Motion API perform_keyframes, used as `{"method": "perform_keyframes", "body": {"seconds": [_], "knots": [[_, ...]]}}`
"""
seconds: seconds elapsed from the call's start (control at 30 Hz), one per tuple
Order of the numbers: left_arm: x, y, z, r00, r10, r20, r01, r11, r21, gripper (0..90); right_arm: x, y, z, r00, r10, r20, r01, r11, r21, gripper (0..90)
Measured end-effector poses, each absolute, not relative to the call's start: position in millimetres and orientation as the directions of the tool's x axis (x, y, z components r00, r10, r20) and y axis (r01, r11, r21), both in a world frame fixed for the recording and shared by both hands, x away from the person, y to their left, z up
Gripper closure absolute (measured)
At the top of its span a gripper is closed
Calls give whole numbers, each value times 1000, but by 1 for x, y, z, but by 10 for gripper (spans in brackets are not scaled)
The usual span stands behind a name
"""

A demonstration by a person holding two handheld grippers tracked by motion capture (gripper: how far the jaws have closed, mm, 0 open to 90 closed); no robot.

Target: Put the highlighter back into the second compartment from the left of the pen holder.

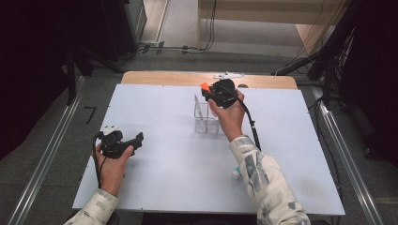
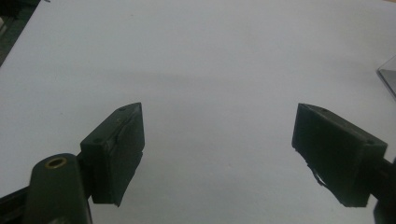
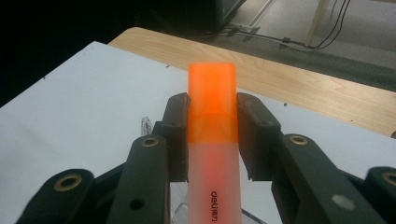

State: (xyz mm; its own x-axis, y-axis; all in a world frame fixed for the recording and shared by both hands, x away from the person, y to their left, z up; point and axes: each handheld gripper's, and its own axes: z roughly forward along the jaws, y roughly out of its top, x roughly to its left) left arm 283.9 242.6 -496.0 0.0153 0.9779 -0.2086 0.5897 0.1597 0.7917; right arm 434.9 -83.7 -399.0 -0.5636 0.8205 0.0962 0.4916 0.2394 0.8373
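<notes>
The right gripper [image 3: 212,135] is clamping an orange highlighter [image 3: 212,140], its jaws pressing both sides near the capped end, above the clear box [image 1: 206,119] standing mid-surface. The left gripper [image 2: 219,154] is holding its jaws wide apart with nothing between them, hovering low over the bare white surface [image 2: 210,56] near its left edge.

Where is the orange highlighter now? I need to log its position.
The orange highlighter is clamped in the right tool, held above the clear box toward the table's far edge in the high view.
</notes>
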Motion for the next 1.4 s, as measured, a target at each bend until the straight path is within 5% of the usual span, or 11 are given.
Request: {"method": "perform_keyframes", "body": {"seconds": [1.4], "knots": [[284, 241, -497, 17, 979, -204, 593, 154, 790, 180, 403, -108, -433, -576, 814, 81, 503, 275, 819, 633]]}}
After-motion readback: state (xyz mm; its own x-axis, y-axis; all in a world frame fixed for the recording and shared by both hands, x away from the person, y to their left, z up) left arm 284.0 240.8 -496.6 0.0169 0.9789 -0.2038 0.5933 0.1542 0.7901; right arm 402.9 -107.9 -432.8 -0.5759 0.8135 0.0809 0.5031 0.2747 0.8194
